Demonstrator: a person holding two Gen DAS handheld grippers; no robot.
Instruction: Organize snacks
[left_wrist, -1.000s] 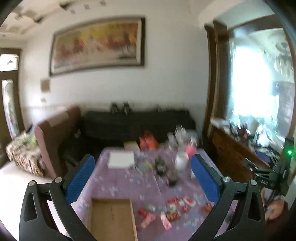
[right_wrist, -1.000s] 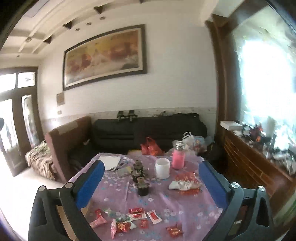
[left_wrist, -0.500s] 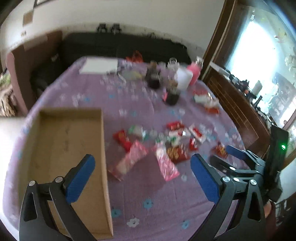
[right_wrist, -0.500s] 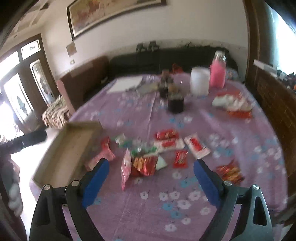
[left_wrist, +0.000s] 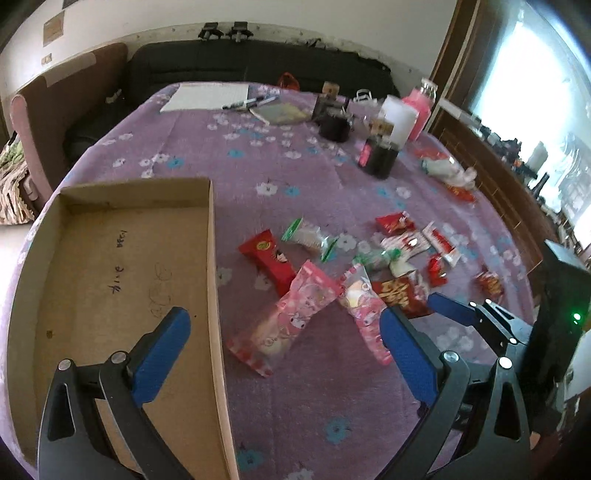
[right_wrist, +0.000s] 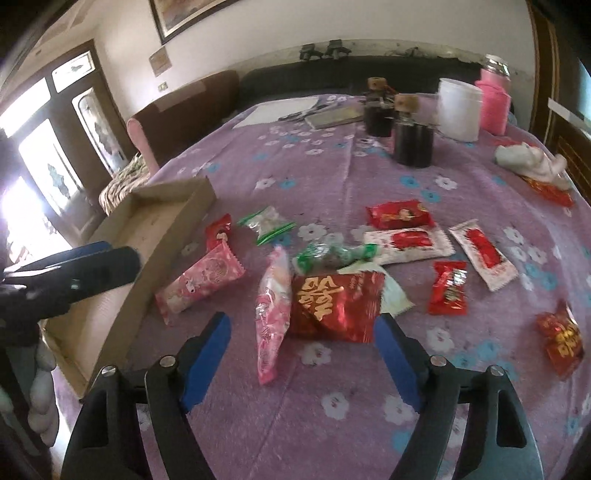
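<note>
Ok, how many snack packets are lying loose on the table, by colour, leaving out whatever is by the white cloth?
Pink packets: 2
Red packets: 5
White-and-red packets: 2
Green-and-clear packets: 2
Pale packet, half hidden under a red one: 1
Total: 12

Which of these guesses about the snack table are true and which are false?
1. The cardboard box already holds several snacks. False: it holds none.
2. Both the left gripper and the right gripper are open. True.
3. The right gripper grips the red packet. False: the packet lies free on the table.
4. A pink bottle stands beside a white cup. True.
</note>
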